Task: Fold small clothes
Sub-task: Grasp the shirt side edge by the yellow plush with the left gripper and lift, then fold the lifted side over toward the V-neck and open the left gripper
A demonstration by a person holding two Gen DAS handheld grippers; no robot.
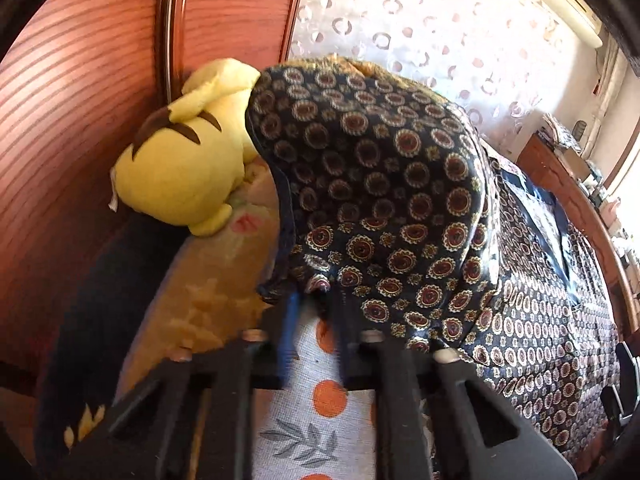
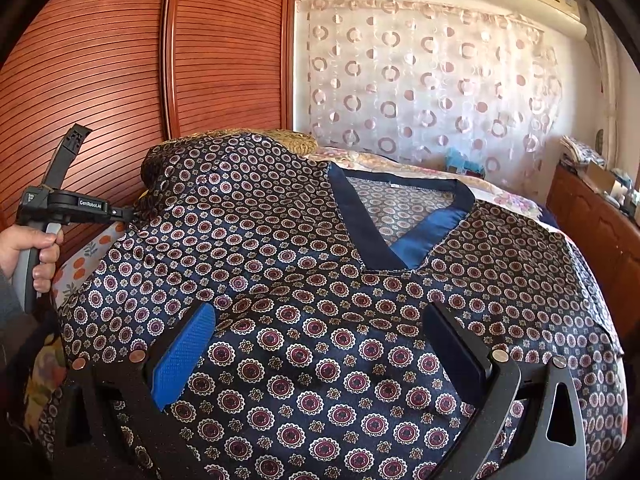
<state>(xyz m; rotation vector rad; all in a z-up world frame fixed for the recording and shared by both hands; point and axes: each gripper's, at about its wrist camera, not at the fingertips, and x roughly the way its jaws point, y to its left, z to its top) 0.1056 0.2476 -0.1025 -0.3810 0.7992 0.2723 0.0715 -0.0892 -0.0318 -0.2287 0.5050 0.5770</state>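
left hand-held gripper: clamped on sleeve edge of shirt | right hand-held gripper: held wide, shirt hem lying between its pads, not pinched | shirt: spread on bed, neckline away from both; sleeve nearer left.

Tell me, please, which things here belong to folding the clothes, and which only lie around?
For the job:
- patterned V-neck top
- left gripper, shut on its edge
- right gripper, open over it

Only lying around:
- yellow plush toy
- orange-dotted sheet
- curtain
- wooden wardrobe doors
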